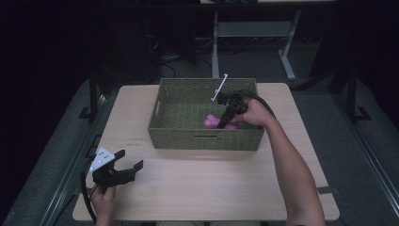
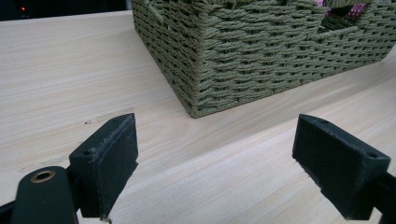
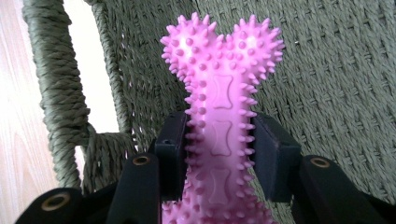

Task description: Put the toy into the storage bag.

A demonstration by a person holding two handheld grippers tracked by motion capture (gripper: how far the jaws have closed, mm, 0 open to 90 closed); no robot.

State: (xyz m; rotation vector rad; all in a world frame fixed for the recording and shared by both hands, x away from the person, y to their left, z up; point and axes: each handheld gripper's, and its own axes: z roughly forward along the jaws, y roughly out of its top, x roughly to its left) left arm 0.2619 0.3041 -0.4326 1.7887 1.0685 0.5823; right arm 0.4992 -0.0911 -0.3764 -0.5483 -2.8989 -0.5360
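Note:
A pink spiky bone-shaped toy (image 3: pixel 219 88) sits between the jaws of my right gripper (image 3: pixel 220 151), which is shut on its shaft inside the green woven basket (image 1: pixel 202 139). From above, the right gripper (image 1: pixel 225 117) reaches down into the basket's right half, and the pink toy (image 1: pixel 212 121) shows beside it near the front wall. My left gripper (image 1: pixel 128 165) rests low over the table's front left, open with nothing between its jaws (image 2: pixel 217 163). The basket's corner (image 2: pixel 233 56) stands just beyond it.
The light wooden table (image 1: pixel 207 188) holds the basket at its far middle. A handle slot in the basket's front wall (image 2: pixel 343 16) shows pink through it. Dark floor, cables and a desk frame (image 1: pixel 249 28) lie beyond the table.

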